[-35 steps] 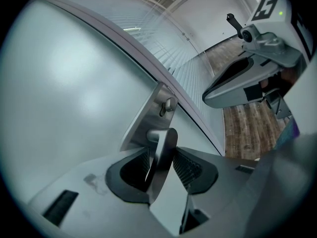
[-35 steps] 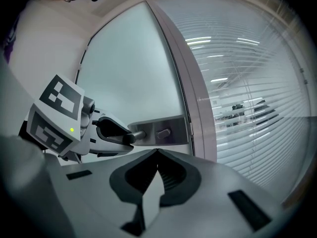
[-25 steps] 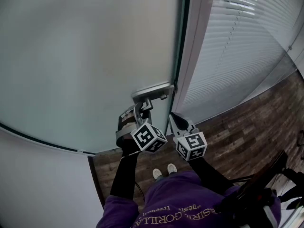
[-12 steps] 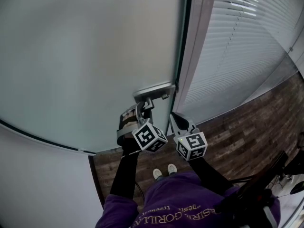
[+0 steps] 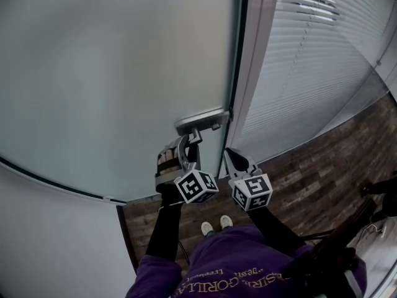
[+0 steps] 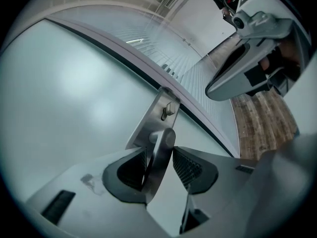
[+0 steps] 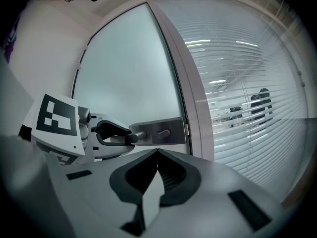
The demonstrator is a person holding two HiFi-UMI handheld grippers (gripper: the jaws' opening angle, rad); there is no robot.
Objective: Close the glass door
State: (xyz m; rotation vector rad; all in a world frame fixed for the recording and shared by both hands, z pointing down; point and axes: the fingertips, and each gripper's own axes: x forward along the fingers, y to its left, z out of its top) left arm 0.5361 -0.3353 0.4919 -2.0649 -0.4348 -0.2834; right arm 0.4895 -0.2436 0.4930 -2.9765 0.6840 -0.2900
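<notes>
Left gripper view: your left gripper (image 6: 159, 150) grips the stiff lever handle (image 6: 164, 140), the best hold on a glass door (image 6: 74, 93) likely heavy, slick and fragile, just beside its frame (image 5: 255, 73); right gripper (image 7: 157, 152) pinched together, empty.

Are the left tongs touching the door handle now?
Touching. The left gripper view shows the handle between the left tongs, with both pads pressed against its sides.

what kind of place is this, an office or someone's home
Most likely an office: a frosted glass door with a metal lever handle, slatted blinds on the panel beside it, and wood-plank flooring.
</notes>
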